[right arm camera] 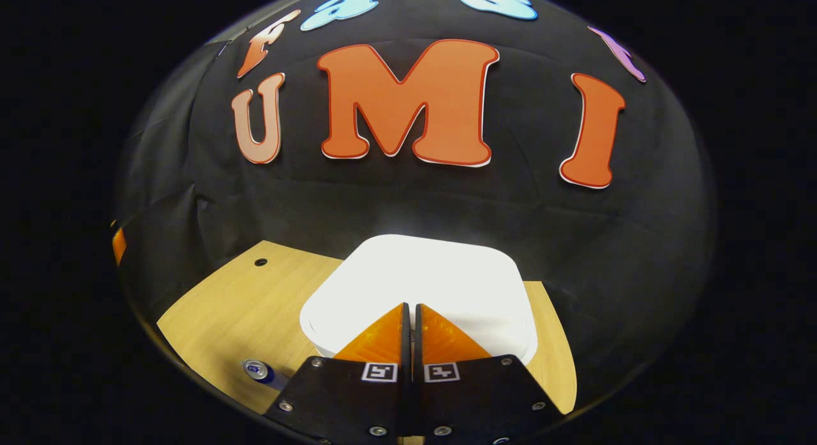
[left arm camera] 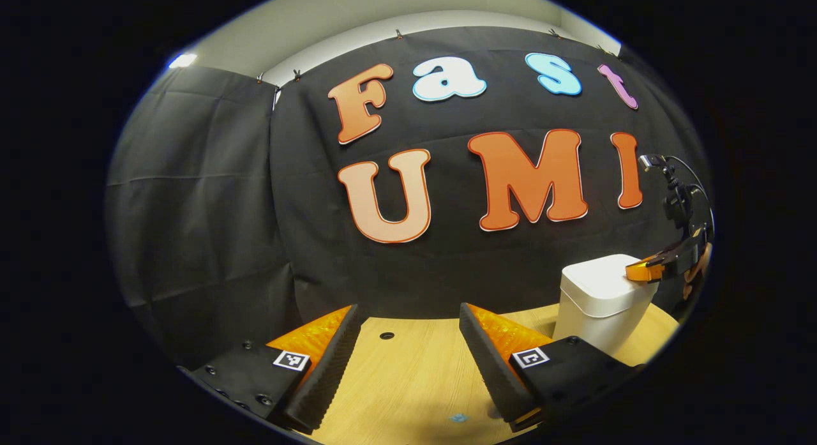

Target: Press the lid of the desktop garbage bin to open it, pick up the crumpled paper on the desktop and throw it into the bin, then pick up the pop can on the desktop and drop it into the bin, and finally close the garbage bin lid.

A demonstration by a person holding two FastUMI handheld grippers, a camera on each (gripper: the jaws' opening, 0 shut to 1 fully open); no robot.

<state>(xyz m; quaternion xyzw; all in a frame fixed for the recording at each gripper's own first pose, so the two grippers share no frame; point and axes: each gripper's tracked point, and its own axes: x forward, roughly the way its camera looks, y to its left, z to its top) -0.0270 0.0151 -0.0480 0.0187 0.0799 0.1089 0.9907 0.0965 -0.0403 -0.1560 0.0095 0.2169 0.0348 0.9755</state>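
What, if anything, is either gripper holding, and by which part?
Nothing is held. The left gripper has its jaws open over the desktop; the right gripper has them shut, empty, over the bin lid.

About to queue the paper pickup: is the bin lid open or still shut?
Shut. The white lid lies flat on the bin, with the right hand-held gripper, fingers together, at its near edge.

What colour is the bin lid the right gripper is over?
White, plain; the bin lid shows best in the right gripper view, under the right gripper.
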